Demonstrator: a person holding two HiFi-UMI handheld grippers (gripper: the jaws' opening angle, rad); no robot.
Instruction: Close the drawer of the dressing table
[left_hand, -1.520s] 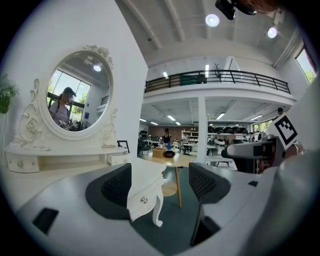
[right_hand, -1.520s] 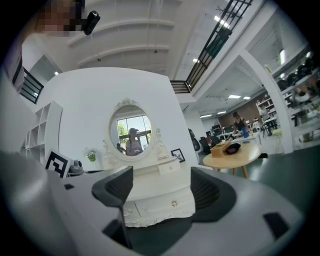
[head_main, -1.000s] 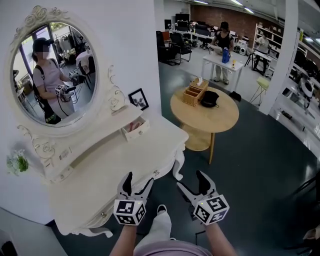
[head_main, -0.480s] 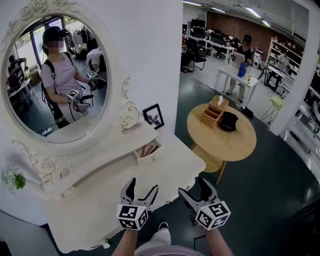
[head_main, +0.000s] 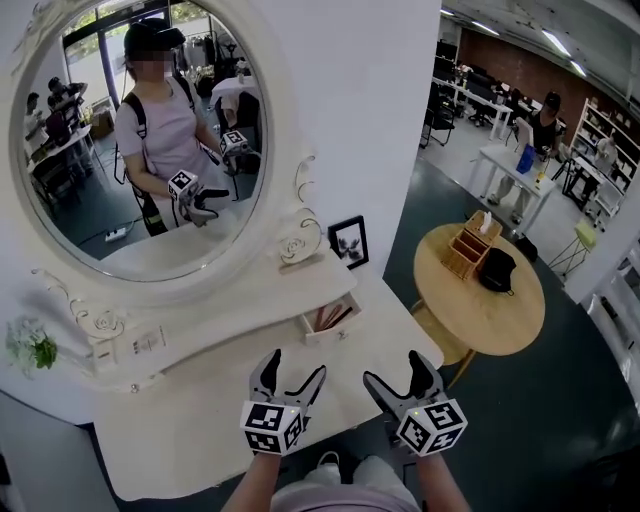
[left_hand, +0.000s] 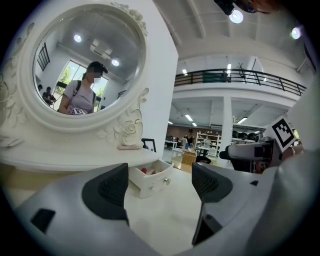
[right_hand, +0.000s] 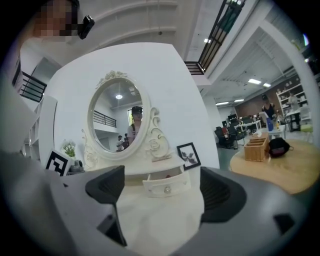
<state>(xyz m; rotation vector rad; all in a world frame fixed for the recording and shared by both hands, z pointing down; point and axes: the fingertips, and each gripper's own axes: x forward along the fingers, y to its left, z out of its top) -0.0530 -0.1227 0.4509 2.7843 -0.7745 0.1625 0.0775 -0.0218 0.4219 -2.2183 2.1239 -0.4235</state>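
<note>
White paint is seen all over the dressing table (head_main: 200, 420), which is set against a white wall. Its upper part is filled by an oval mirror (head_main: 150, 150) in a carved frame, in which a person holding both grippers is reflected. A round wooden table (head_main: 480, 310) is seen well apart to the right, on a dark floor.

The left gripper (head_main: 295, 365) and the right gripper (head_main: 394, 368) are held side by side over the near edge of the tabletop. The jaws of both are spread wide, having just been opening, and nothing is gripped by either.

The drawer (head_main: 330, 322) is found pulled out of the low shelf under the mirror, at its right end, with reddish items inside. It is framed between the right gripper's jaws but lies ahead of them, untouched. A small black picture frame (head_main: 349, 241) is stood on the shelf just above it.
</note>
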